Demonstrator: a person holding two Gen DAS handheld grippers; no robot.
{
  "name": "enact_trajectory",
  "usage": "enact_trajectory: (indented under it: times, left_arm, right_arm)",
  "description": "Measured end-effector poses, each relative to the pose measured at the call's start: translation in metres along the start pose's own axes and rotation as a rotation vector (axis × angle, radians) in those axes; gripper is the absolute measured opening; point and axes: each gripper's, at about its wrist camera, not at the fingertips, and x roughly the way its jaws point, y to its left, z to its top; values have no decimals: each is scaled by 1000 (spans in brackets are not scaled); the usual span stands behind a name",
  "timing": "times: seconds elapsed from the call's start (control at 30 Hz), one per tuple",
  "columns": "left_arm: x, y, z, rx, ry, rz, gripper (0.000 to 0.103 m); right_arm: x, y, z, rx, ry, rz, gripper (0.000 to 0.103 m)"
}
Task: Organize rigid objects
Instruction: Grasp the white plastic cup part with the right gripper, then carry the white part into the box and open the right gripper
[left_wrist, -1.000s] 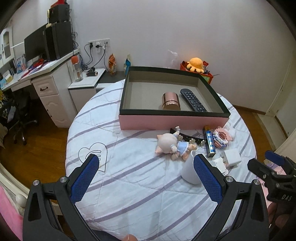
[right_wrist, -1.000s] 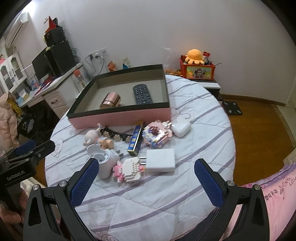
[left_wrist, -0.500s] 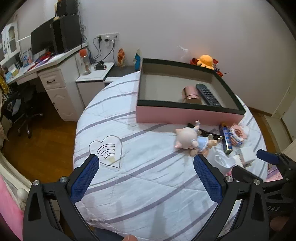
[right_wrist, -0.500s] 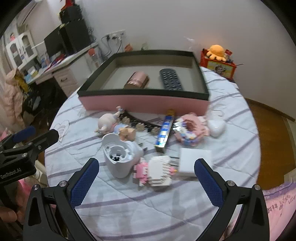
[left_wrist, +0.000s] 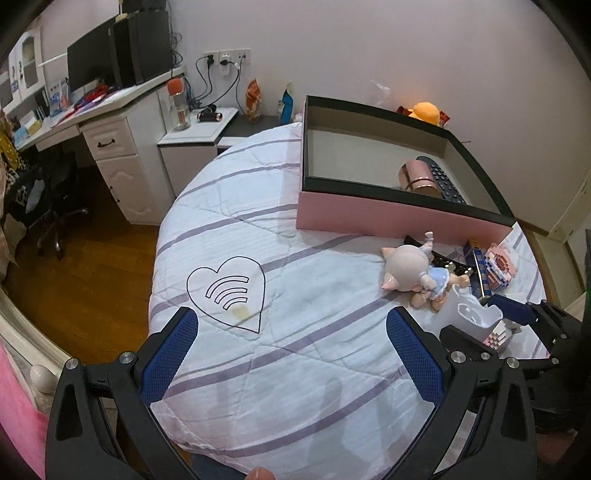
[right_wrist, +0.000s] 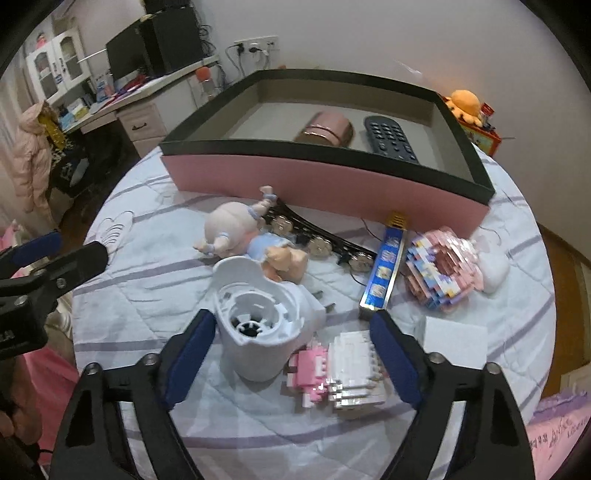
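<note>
1. The round bench (left_wrist: 280, 369), covered in a white quilt with lilac stripes, is offering a wide bare stretch on its left half around the heart print (left_wrist: 226, 293), while the right half near the pink box (right_wrist: 325, 181) is crowding up with clutter.
2. The left gripper (left_wrist: 291, 354) is hovering over that bare quilt with its fingers spread wide and nothing between them.
3. The right gripper (right_wrist: 291, 354) is closing its fingers around the white cup-shaped device (right_wrist: 258, 328), which is standing upright with its open top showing; the left pad is sitting just beside its wall, the right pad is still apart from it, over the pink-and-white brick model (right_wrist: 340, 373).
4. The piglet doll (right_wrist: 243, 236) is lying just behind the device, beside a black beaded strip (right_wrist: 321, 243), a blue bar (right_wrist: 386, 269) and a brick doughnut (right_wrist: 441, 267).
5. The box is holding a rose-gold tin (right_wrist: 327, 129) and a remote (right_wrist: 389, 138).
6. A white desk (left_wrist: 110, 129) and wooden floor (left_wrist: 92, 295) are lying beyond the left edge.
</note>
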Motion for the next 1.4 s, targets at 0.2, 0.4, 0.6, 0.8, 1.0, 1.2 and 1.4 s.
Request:
enact_trajectory:
  times: [0.2,0.4,0.6,0.8,1.0,1.2,1.4]
  left_arm:
    - [3,-1,1,-3,4,-6,103]
    - [4,0,2,-9,5,-2,103]
    - [3,-1,1,-3,5,-2,103]
    - [1,-1,-1,3,5,1,103]
    - [0,0,0,-2,4,5,103]
    - [0,-4,2,14,-1,1,103]
    - [-1,-9,9,20,-11,0,103]
  right_arm:
    - [-2,5,3,-36,-8,15,67]
    - [-8,-2,4,-8,-20,75,54]
    - [-6,-1,4,-15,-23,75,54]
    - [3,3,9,-26,-29,78,56]
    - [-5,-3,6,1,-34,118,53]
    - [-16,-7,4,20,-55,129,53]
    - [-32,-10,11,23,-102,133,53]
